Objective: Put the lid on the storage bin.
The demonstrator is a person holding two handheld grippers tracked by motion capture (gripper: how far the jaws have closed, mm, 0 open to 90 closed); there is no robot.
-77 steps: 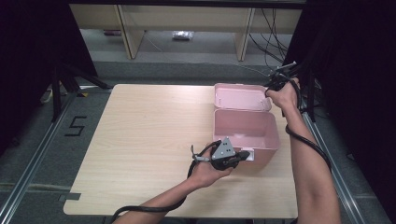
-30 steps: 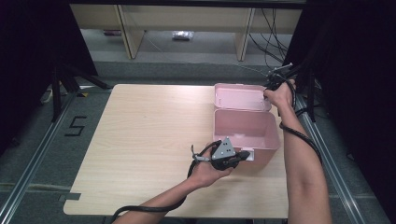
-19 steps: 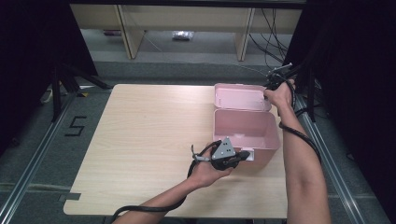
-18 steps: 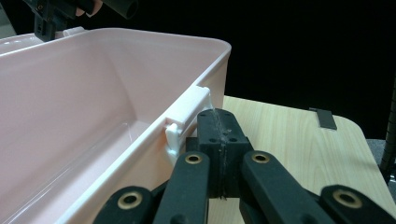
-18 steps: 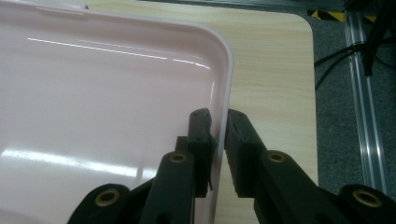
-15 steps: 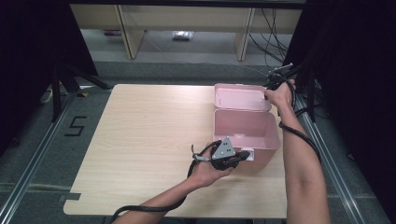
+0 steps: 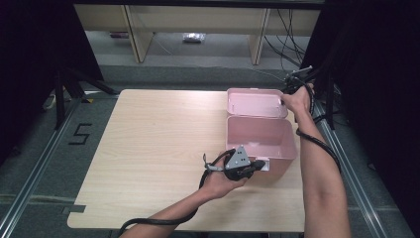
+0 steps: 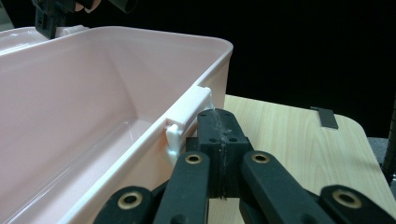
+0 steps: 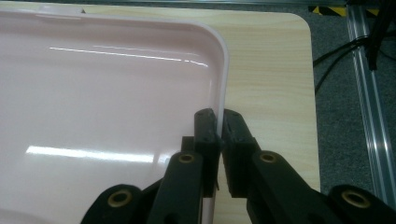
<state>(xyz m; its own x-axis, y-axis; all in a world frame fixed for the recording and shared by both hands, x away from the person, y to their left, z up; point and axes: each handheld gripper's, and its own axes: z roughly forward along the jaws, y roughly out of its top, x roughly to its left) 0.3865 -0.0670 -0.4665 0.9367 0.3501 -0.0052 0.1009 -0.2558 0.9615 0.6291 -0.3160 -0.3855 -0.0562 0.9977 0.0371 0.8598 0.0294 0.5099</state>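
A pink plastic box (image 7: 286,141) stands open on the right side of the wooden table (image 7: 158,139), its lid (image 7: 255,104) lying back flat behind it. My left gripper (image 7: 258,165) is shut at the box's front wall. Its joined tips (image 8: 218,116) sit right beside the white latch (image 8: 186,114). My right gripper (image 7: 285,99) is at the lid's far right rim. In the right gripper view its jaws (image 9: 218,123) have just been closing, with the thin lid rim (image 9: 223,70) between the pads, and they now pinch it.
The table's far right corner (image 9: 280,56) lies just past the lid. A metal rail (image 9: 369,102) and cables (image 9: 336,51) run along the floor on the right. Shelf legs (image 7: 133,29) stand behind the table. A taped "5" (image 7: 81,134) marks the floor at the left.
The right hand has edged slightly in toward the lid's right rim since the earliest frame. The left hand, the box and the lid have stayed put.
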